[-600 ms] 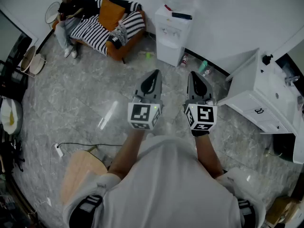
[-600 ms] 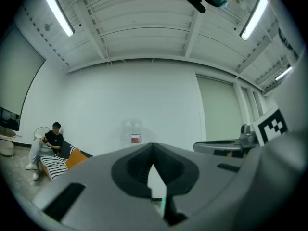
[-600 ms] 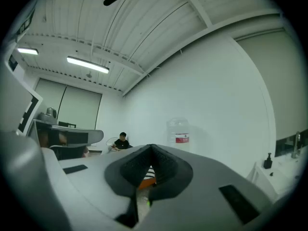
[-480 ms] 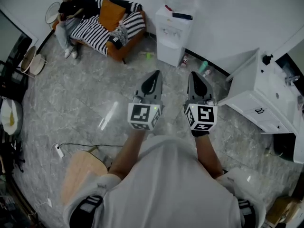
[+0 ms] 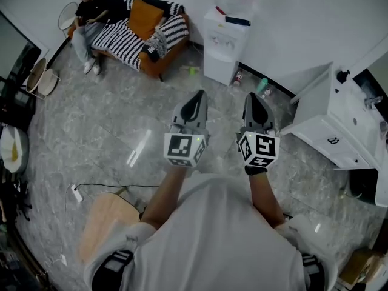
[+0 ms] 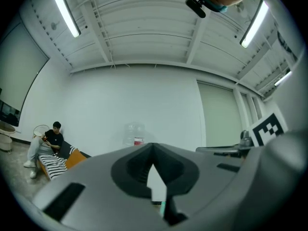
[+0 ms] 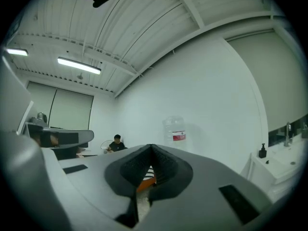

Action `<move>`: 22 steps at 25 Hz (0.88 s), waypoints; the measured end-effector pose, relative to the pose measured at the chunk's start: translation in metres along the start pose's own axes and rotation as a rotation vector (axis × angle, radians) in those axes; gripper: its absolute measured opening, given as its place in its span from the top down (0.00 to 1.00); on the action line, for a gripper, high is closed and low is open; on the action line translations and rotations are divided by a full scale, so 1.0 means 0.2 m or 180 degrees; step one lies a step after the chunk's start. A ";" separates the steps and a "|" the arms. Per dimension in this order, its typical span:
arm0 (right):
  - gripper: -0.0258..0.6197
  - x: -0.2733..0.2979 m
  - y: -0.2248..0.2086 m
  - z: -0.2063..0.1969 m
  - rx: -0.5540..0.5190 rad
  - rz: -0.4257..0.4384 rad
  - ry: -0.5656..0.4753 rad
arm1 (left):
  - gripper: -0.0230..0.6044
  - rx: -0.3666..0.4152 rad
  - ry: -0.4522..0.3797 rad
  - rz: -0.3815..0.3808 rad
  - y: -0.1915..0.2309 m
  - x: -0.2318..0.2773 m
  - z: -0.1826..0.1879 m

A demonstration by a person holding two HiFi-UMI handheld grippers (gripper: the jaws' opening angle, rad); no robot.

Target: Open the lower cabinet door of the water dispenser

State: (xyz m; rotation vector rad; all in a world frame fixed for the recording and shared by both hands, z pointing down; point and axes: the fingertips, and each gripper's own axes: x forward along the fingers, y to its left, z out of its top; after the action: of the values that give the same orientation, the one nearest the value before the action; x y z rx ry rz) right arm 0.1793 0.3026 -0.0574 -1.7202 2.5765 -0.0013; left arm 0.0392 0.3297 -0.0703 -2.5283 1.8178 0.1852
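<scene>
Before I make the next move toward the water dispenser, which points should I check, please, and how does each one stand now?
1. Water dispenser in view ahead: ok.
2. Lower cabinet door shut: ok, it looks flush.
3. Door handle located: cannot tell, too small.
4. Left tool and right tool empty: ok, both are shut on nothing.
5. Tools near enough to the door: not ok, the dispenser stands far ahead by the wall.
6. Bottles off the path: ok, they lie by the wall, to the dispenser's right in the head view.

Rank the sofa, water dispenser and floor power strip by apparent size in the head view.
1. sofa
2. water dispenser
3. power strip
The strip lies nearer the camera yet looks smallest.
</scene>
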 end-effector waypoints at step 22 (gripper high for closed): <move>0.95 0.26 0.17 -0.23 0.0048 0.0090 0.0238 | 0.94 -0.0308 0.0188 0.0012 0.31 0.10 -0.24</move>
State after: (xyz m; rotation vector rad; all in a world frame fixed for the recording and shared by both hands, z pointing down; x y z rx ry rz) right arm 0.1267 0.2671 -0.0132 -1.7104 2.6459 -0.0857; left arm -0.0083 0.2875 -0.0214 -2.6221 1.8794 0.2056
